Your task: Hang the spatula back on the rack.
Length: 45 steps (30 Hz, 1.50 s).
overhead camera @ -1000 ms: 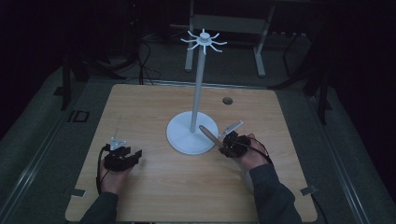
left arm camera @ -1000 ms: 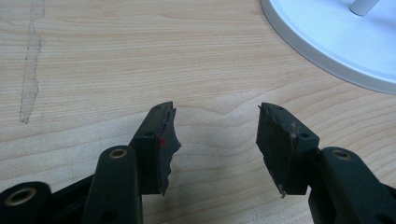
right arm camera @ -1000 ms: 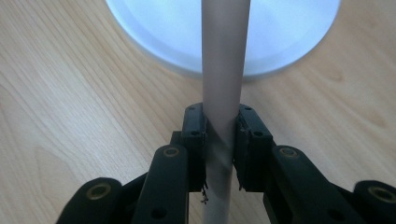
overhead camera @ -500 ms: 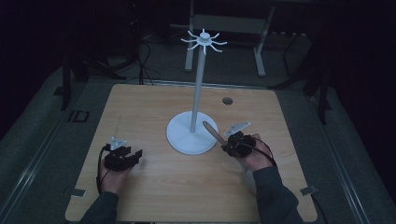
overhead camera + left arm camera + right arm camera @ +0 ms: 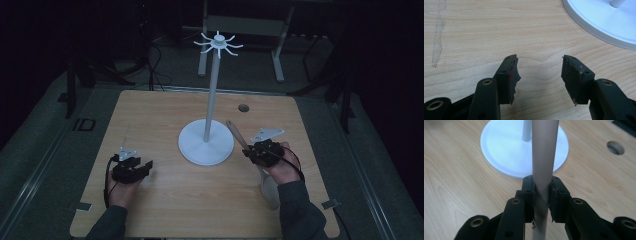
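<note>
Pale wooden table [image 5: 165, 200], dim room, white stand [image 5: 206, 146]

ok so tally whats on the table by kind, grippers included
white stand with hooked top: 1
long-handled utensil clamped in the right gripper: 1
grippers: 2, the left gripper with its jaws apart on nothing
round hole in the tabletop: 1
total: 5

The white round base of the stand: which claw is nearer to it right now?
Right. The right claw sits just off the rim of the white round base, shut on a long pale utensil handle. The left claw rests farther off, open.
</note>
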### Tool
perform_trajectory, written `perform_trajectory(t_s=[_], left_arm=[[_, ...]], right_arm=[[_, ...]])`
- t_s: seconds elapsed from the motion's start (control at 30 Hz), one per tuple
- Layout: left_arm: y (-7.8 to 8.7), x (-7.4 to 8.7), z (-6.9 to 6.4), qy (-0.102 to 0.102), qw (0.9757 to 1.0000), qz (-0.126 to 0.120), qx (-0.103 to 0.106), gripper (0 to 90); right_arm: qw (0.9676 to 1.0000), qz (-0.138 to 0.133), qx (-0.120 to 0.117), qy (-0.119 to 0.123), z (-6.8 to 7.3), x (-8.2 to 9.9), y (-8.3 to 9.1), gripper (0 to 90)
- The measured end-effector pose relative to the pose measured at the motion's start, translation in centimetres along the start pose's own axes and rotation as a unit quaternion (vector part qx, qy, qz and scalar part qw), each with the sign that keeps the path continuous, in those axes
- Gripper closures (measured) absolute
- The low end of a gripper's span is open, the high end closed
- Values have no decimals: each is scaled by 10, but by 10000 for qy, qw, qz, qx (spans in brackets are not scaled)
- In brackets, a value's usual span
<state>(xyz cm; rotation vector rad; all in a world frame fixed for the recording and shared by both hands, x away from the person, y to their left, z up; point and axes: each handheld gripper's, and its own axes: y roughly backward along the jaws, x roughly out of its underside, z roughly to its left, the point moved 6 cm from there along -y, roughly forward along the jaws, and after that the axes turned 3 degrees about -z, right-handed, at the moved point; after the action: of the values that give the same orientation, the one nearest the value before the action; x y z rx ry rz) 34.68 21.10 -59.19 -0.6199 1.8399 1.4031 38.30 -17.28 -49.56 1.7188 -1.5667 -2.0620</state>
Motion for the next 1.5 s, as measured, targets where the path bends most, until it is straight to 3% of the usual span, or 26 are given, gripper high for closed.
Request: perform_trajectory(t_s=[0.23,0.53,0.93,1.5], left_arm=[[0,0,1,3,10000,8,-8,472],[0,0,1,10,10000,5,-10,472],[1,0,1,8,10000,6,-14,472],[1,-1,2,57,10000,-37,-13,472]], right_arm=[[9989,-453,122,-44,-1,-13,11,759],[9938,-1061,217,-236,-5,-28,24,758],[9891,-1423,333,-157,-3,-45,34,759],[9806,-1913,290,-326,-2,-69,43,759]])
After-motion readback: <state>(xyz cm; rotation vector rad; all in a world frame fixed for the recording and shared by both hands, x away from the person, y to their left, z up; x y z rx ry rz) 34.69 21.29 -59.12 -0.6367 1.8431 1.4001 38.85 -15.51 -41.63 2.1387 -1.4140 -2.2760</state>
